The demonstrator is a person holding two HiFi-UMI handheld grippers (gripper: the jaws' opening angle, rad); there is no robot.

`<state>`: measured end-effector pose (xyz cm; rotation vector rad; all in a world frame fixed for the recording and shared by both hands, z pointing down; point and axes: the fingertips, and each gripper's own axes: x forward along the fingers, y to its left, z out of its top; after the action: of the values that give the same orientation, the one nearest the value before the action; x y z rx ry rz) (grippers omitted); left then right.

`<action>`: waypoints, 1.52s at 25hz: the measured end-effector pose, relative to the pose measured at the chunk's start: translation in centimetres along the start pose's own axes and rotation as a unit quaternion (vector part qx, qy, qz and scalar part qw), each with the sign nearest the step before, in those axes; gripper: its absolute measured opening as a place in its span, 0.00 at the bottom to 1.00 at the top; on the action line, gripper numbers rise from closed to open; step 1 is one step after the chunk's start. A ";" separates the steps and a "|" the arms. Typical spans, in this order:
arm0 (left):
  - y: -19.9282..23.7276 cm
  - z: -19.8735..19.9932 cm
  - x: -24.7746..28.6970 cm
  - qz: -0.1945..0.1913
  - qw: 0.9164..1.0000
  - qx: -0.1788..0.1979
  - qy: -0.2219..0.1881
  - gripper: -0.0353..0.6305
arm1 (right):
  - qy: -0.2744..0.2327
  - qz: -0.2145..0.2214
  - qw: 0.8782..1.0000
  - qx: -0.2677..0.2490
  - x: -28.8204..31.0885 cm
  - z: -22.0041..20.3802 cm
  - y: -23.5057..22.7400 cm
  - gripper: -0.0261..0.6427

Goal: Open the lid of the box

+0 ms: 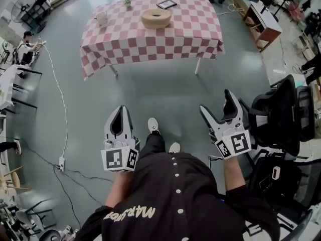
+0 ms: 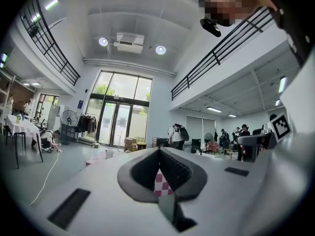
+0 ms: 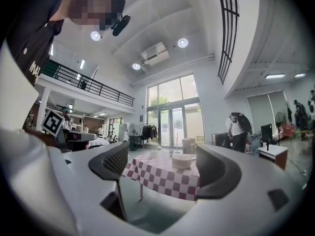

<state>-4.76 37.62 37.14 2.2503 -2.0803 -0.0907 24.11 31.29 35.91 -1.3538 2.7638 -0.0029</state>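
A round beige box (image 1: 156, 18) with its lid on sits on a table under a pink-and-white checked cloth (image 1: 150, 43), far ahead of me. Both grippers hang low over the floor, well short of the table. My left gripper (image 1: 120, 113) is shut, its fingertips meeting with nothing between them. My right gripper (image 1: 216, 103) stands open and empty. In the right gripper view the box (image 3: 182, 161) and the checked table (image 3: 157, 178) show between the spread jaws of that gripper (image 3: 165, 167). In the left gripper view the left gripper (image 2: 160, 155) leaves only a sliver of checked cloth (image 2: 162, 185) visible.
On the table also stand a white cup (image 1: 102, 18), a small plant (image 1: 128, 2) and a dark flat tablet (image 1: 166, 4). A black office chair (image 1: 281, 115) is close at my right. A cable and power strip (image 1: 61, 162) lie on the floor at left. People stand in the background.
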 end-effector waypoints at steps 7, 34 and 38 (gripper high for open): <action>1.4 0.6 3.1 0.002 1.000 -0.002 -0.006 0.07 | 0.003 -0.001 1.000 -0.003 3.1 -0.3 -1.1 0.67; 10.4 1.0 17.9 -0.017 1.000 -0.018 -0.015 0.07 | 0.002 -0.013 1.000 -0.008 19.2 -0.5 -3.6 0.67; 11.7 1.9 20.0 -0.023 1.000 -0.018 -0.011 0.07 | 0.003 -0.019 1.000 -0.008 21.5 -0.1 -3.6 0.67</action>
<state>-14.96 16.72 36.53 2.2861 -2.0200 -0.1547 13.85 12.13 34.88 -1.4137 2.7487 0.0130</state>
